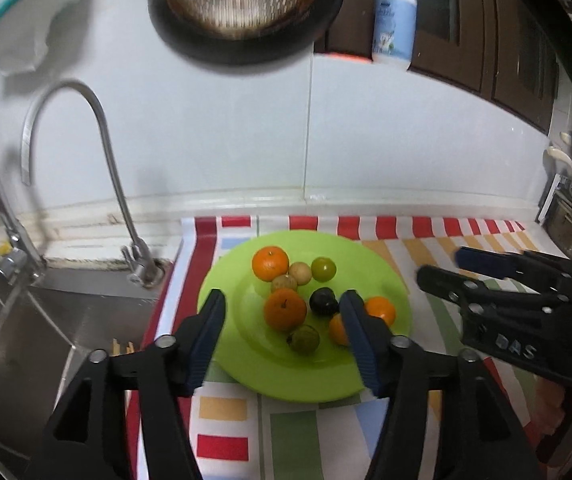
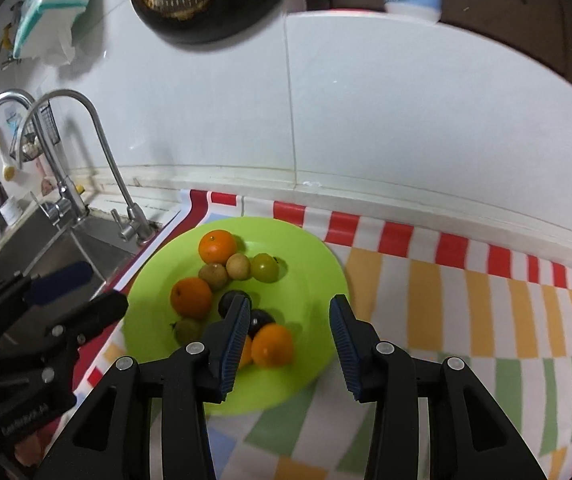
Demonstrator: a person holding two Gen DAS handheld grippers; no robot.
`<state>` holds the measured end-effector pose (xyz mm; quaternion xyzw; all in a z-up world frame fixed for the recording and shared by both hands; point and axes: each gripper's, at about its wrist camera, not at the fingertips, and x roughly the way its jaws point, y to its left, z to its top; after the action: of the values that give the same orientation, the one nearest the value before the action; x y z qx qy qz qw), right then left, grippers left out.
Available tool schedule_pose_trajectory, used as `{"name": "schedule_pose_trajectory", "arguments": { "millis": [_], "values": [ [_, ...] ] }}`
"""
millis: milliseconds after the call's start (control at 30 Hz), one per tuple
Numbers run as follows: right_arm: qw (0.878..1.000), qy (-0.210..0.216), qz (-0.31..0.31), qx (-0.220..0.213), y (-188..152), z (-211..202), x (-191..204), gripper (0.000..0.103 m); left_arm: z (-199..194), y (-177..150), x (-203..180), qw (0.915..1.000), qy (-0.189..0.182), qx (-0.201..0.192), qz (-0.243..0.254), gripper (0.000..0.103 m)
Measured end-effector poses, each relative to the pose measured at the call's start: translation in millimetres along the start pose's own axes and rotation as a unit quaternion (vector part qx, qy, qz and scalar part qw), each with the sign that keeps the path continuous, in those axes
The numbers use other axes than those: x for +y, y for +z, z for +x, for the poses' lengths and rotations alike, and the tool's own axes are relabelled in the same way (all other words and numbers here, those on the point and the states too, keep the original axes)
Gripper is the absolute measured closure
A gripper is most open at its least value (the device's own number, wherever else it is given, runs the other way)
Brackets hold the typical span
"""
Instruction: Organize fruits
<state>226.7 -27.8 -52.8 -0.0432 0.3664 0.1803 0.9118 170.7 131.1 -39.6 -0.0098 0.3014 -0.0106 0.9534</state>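
A lime-green plate lies on a striped cloth, directly ahead of and below both grippers. On it sit mixed fruits: four oranges, the largest near centre and another at the far side; two tan round fruits touching; one yellow-green fruit; dark plum-like fruit; one dull green fruit nearest. Left gripper: jaws apart, nothing between them, fruit seen beyond. Right gripper: jaws apart, empty, above the plate's near right part.
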Motion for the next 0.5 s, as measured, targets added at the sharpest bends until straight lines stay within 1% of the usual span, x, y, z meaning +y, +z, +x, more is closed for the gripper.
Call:
{"name": "schedule_pose_trajectory", "arguments": {
  "millis": [33,67,133,200,267,333,400,433,467,500],
  "values": [
    [1.0,-0.007,0.002,-0.006,-2.7,-9.3,-0.3,0.049,-8.2,-0.1,-3.2,0.9999,0.007,-0.009,0.003,0.036],
    [1.0,-0.014,0.005,-0.013,-5.9,-19.6,-1.6,0.048,-13.1,0.4,-4.4,0.9998,0.011,-0.014,0.005,0.034],
    [0.999,-0.024,0.007,-0.025,-12.4,-39.7,-3.1,0.048,-30.6,-0.1,-7.9,0.9993,0.017,-0.031,0.007,0.024],
    [0.999,-0.034,0.013,-0.031,-18.3,-55.8,-5.1,0.045,-46.1,-1.4,-12.7,0.9985,0.024,-0.048,0.008,0.019],
    [0.998,-0.046,0.024,-0.041,-26.0,-74.3,-8.9,0.036,-59.7,-3.9,-17.7,0.9978,0.025,-0.059,0.011,0.016],
    [0.997,-0.055,0.034,-0.049,-34.0,-92.0,-13.4,0.036,-73.3,-6.8,-24.7,0.9973,0.021,-0.068,0.019,0.01],
    [0.995,-0.067,0.044,-0.055,-42.2,-108.9,-17.7,0.033,-83.7,-10.6,-31.4,0.9966,0.021,-0.077,0.022,0.006],
    [0.995,-0.072,0.047,-0.058,-46.4,-117.7,-19.3,0.028,-88.7,-13.0,-35.5,0.9963,0.021,-0.079,0.025,0.006],
    [0.994,-0.077,0.049,-0.063,-49.8,-125.4,-20.2,0.026,-95.8,-16.2,-39.9,0.996,0.019,-0.083,0.027,0.005],
    [0.993,-0.081,0.051,-0.068,-52.9,-133.5,-20.9,0.026,-99.7,-17.2,-42.5,0.9959,0.017,-0.085,0.028,0.004]
  ]
}}
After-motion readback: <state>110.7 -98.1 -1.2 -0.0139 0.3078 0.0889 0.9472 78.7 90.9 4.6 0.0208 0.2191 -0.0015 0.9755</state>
